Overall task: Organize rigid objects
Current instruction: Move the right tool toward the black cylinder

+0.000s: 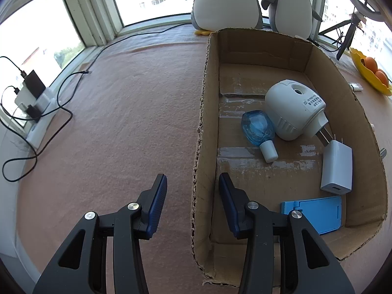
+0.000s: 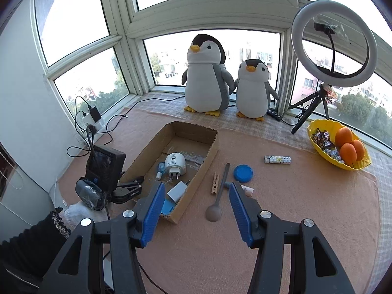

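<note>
A cardboard box lies on the pink cloth. It holds a white plug-in device, a blue bottle, a white charger and a blue stand. My left gripper straddles the box's left wall, jaws apart, pads clear of the cardboard. My right gripper hovers open and empty above the cloth beside the box. Below it lie a wooden clothespin, a brown spoon, a blue lid and a lighter. A small pale item is partly hidden behind the right finger.
Two plush penguins sit by the window. A yellow bowl with oranges and sweets stands at the right, a ring light on a tripod behind it. Cables and chargers lie at the left. A gloved hand holds the left gripper.
</note>
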`<state>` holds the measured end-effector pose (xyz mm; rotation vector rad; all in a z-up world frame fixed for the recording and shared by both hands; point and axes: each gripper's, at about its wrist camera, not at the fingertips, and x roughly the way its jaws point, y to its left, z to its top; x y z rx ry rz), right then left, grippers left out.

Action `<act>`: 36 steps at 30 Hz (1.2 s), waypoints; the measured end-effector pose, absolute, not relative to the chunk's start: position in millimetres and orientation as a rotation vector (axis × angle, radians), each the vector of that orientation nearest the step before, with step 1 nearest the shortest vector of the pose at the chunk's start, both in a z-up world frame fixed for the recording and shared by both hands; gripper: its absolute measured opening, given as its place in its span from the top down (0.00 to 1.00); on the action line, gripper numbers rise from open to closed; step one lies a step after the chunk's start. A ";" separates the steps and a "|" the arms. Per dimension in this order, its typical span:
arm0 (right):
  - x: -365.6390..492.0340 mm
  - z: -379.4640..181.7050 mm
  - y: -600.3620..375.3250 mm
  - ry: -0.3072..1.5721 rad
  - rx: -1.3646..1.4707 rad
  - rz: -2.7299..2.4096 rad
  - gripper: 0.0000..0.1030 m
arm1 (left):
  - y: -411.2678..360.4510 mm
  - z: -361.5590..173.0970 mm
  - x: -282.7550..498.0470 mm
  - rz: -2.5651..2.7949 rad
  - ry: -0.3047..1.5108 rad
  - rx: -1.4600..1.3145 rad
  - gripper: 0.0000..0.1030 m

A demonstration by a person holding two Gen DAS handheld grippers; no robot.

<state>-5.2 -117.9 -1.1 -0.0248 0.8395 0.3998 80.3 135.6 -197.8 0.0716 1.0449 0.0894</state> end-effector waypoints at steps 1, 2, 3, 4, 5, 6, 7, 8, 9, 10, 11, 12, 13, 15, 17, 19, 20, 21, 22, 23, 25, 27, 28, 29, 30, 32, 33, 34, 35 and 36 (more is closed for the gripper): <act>-5.6 -5.3 -123.2 0.845 -0.024 0.388 0.51 | 136.2 -197.7 80.4 0.088 1.044 0.072 0.58; -5.2 -10.3 -128.4 0.851 -0.023 0.373 0.51 | 136.5 -197.8 80.3 0.087 1.044 0.070 0.58; -4.2 -15.8 -133.8 0.859 -0.018 0.358 0.51 | 136.4 -197.8 80.3 0.087 1.044 0.069 0.58; -2.8 -22.0 -140.3 0.868 -0.008 0.343 0.51 | 136.6 -197.8 80.2 0.087 1.043 0.065 0.58; -1.1 -28.2 -146.5 0.877 0.003 0.328 0.51 | 136.9 -197.9 79.8 0.087 1.042 0.060 0.58; 1.1 -35.5 -152.3 0.888 0.013 0.311 0.51 | 137.6 -198.0 80.0 0.088 1.042 0.055 0.58; 3.4 -43.5 -157.9 0.898 0.020 0.296 0.51 | 138.1 -198.1 80.3 0.088 1.042 0.052 0.58; 5.8 -51.3 -162.7 0.910 0.032 0.289 0.50 | 138.2 -198.2 80.2 0.089 1.042 0.051 0.58; 8.8 -59.7 -168.0 0.924 0.052 0.287 0.50 | 138.7 -198.4 80.5 0.089 1.042 0.050 0.58; 12.0 -67.4 -171.7 0.934 0.066 0.279 0.50 | 138.8 -198.4 80.6 0.089 1.042 0.050 0.58; 15.6 -75.4 -174.7 0.942 0.069 0.265 0.49 | 138.9 -198.5 80.6 0.090 1.042 0.048 0.58; 18.7 -82.9 -176.5 0.947 0.069 0.252 0.49 | 139.4 -198.5 80.9 0.091 1.043 0.045 0.58; 21.9 -89.9 -178.1 0.952 0.071 0.245 0.49 | 139.7 -198.6 80.9 0.092 1.043 0.042 0.58; 28.8 -104.3 -179.2 0.965 0.070 0.236 0.43 | 140.0 -198.5 81.1 0.096 1.044 0.038 0.58; 35.4 -117.4 -178.7 0.977 0.059 0.227 0.36 | 139.4 -198.5 81.0 0.101 1.042 0.039 0.58; 41.9 -130.2 -177.7 0.988 0.050 0.227 0.34 | 138.5 -198.6 80.7 0.107 1.041 0.040 0.58; 45.5 -136.9 -176.9 0.999 0.043 0.222 0.34 | 138.6 -198.7 80.7 0.110 1.041 0.038 0.58; 48.4 -143.9 -176.4 1.011 0.040 0.219 0.34 | 138.7 -198.7 80.8 0.113 1.042 0.035 0.58; 52.1 -150.3 -175.4 1.023 0.041 0.217 0.34 | 138.8 -198.7 80.9 0.115 1.042 0.032 0.58; 55.4 -156.1 -174.3 1.033 0.040 0.217 0.34 | 139.1 -198.6 81.0 0.117 1.043 0.029 0.58; 61.5 -166.9 -171.7 1.051 0.031 0.211 0.34 | 139.7 -198.6 81.0 0.119 1.044 0.027 0.58; 65.7 -175.3 -168.2 1.063 0.013 0.209 0.34 | 140.0 -198.8 80.8 0.120 1.045 0.023 0.58; 67.5 -178.6 -166.1 1.070 0.006 0.211 0.34 | 140.3 -198.9 80.8 0.122 1.046 0.021 0.58; 69.4 -181.4 -163.9 1.077 -0.001 0.214 0.34 | 140.6 -198.9 80.8 0.123 1.047 0.017 0.58; 70.9 -184.2 -161.6 1.084 -0.010 0.214 0.34 | 140.9 -199.0 80.8 0.125 1.047 0.013 0.58; 74.0 -188.7 -157.9 1.089 -0.033 0.197 0.34 | 141.4 -199.1 80.5 0.127 1.046 0.005 0.58; 75.8 -191.1 -157.7 1.094 -0.037 0.189 0.34 | 142.0 -199.3 80.5 0.127 1.047 0.003 0.58; 77.5 -193.2 -157.9 1.101 -0.032 0.184 0.34 | 142.0 -199.3 80.6 0.127 1.047 0.002 0.58; 79.5 -195.0 -158.5 1.109 -0.026 0.178 0.34 | 141.9 -199.3 80.4 0.127 1.047 0.002 0.58; 81.2 -196.3 -159.1 1.114 -0.022 0.168 0.34 | 141.9 -199.3 80.4 0.127 1.047 0.003 0.58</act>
